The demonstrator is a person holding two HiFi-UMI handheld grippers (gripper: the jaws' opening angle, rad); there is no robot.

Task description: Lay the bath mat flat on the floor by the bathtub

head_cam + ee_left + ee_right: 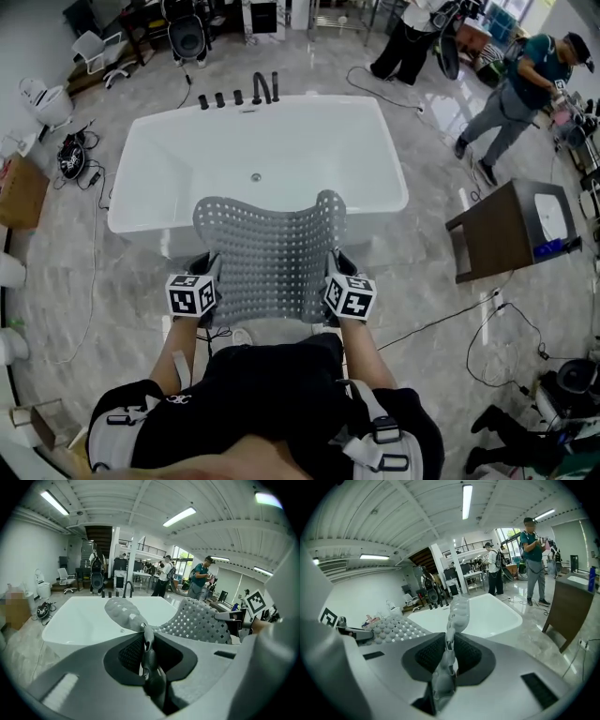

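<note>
A grey perforated bath mat [270,255] hangs stretched between my two grippers, in front of the white bathtub [169,178]. Its far edge curls up over the tub's near rim. My left gripper [204,274] is shut on the mat's near left corner, my right gripper [336,272] on its near right corner. In the left gripper view the mat [197,620] runs out of the closed jaws toward the bathtub [84,620]. The right gripper view shows the mat's edge [457,613] pinched between the jaws, with the bathtub [492,613] behind.
A dark wooden stand [511,230] sits right of the tub. Cables [459,319] trail over the marble floor. Two people [525,89] stand at the back right. A cardboard box [21,192] and a toilet [45,101] are at the left. Black taps [262,89] line the tub's far rim.
</note>
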